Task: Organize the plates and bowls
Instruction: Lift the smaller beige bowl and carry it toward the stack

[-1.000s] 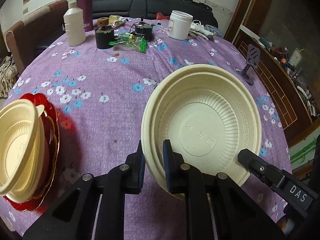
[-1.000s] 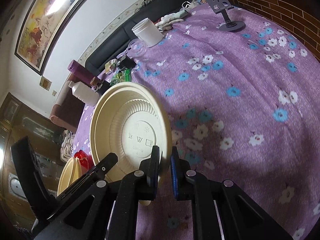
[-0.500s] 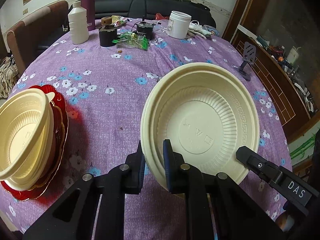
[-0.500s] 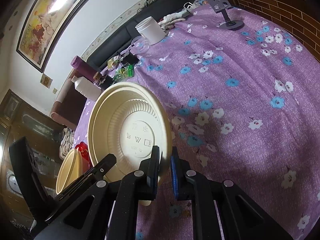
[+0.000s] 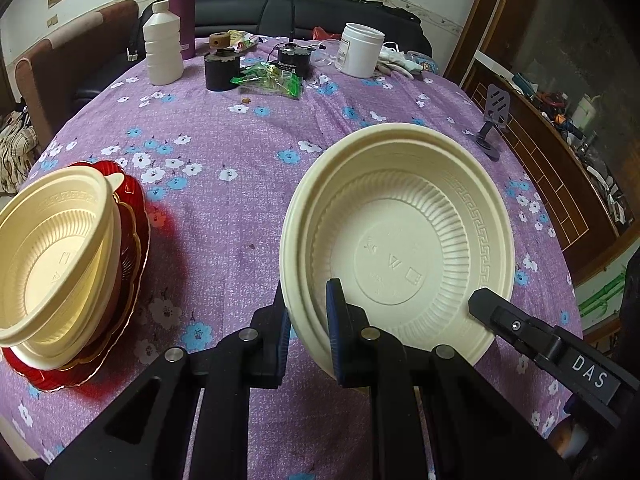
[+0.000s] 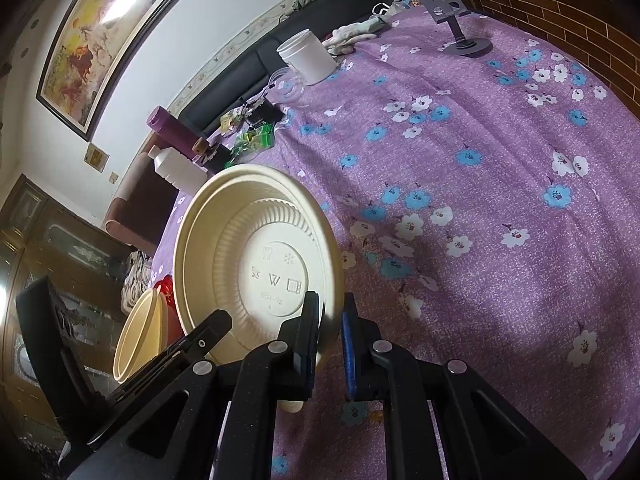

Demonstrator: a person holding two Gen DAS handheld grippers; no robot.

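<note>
The left gripper [image 5: 308, 332] has its fingers [image 5: 336, 320] nearly shut, pinching the near rim of a cream bowl [image 5: 400, 248]: one finger sits inside the bowl and the other outside against its wall. The rim shows doubled edges, so this may be two bowls nested; I cannot tell for sure. The right gripper [image 6: 330, 340] likewise has its fingers [image 6: 310, 332] almost closed on the rim of the same cream bowl [image 6: 256, 256], at another spot along the edge; in the left wrist view its black finger reaches the bowl's right side. The bowl is held tilted above the bench [image 5: 240, 200], which wears a purple cloth printed with blue and white flowers.

To the left, near the bench edge, a stack of cream bowls [image 5: 56, 256] leans on a red plate [image 5: 132, 240] with a scalloped gold rim; it is well apart from the held bowl.

At the far side of the bench stand a white bottle [image 5: 162, 52], a purple flask [image 5: 182, 14], a black round object [image 5: 222, 70], green wrappers [image 5: 272, 80], a white jar [image 5: 360, 56] and a grey phone stand [image 5: 494, 120]. A dark sofa [image 5: 280, 12] runs behind the bench, and a framed painting [image 6: 104, 36] hangs on the wall.
</note>
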